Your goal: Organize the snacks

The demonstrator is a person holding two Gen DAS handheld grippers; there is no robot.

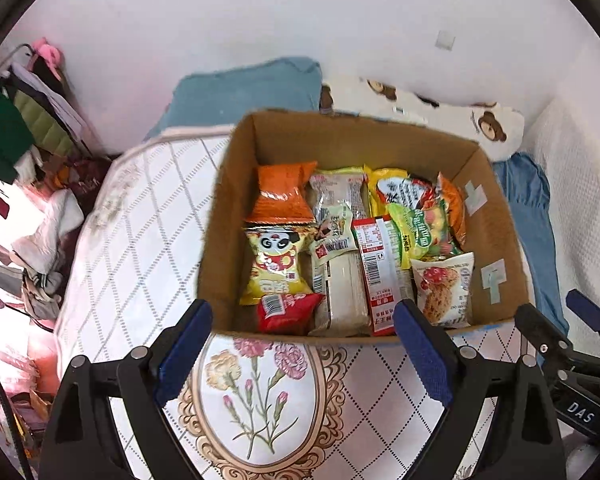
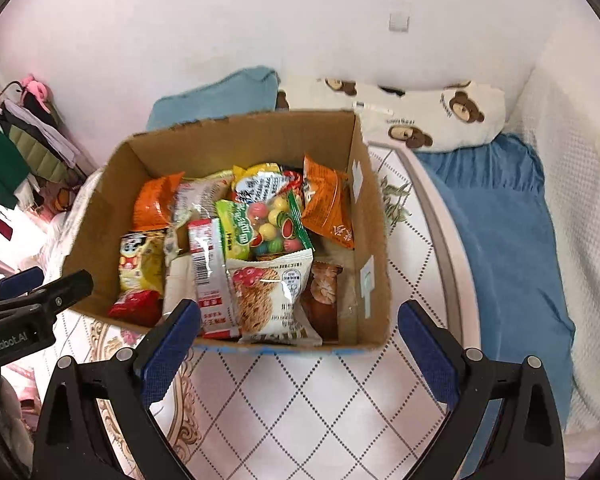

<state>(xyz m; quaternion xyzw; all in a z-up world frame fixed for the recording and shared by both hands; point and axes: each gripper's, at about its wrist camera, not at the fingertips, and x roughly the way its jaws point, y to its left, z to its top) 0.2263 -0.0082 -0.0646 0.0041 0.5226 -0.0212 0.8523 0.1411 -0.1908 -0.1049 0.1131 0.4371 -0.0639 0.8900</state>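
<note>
Snack-filled box [image 1: 236, 216] ahead of spread, empty jaws.

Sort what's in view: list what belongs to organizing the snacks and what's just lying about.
Job:
brown cardboard box
yellow panda snack packet
white cookie packet
green gumball bag
orange crisp bag
small red packet

Lying about:
bear-print white pillow
teal folded towel
blue blanket
clothes pile

Both tools share one build: the left gripper [image 1: 303, 320] and right gripper [image 2: 299, 322] have glossy black plastic linkage arms with round silver rivets and triangular cut-outs. Their fingers [image 1: 422, 354] wear blue textured pads. White lettering "GenRobot.AI" marks one body.
</note>
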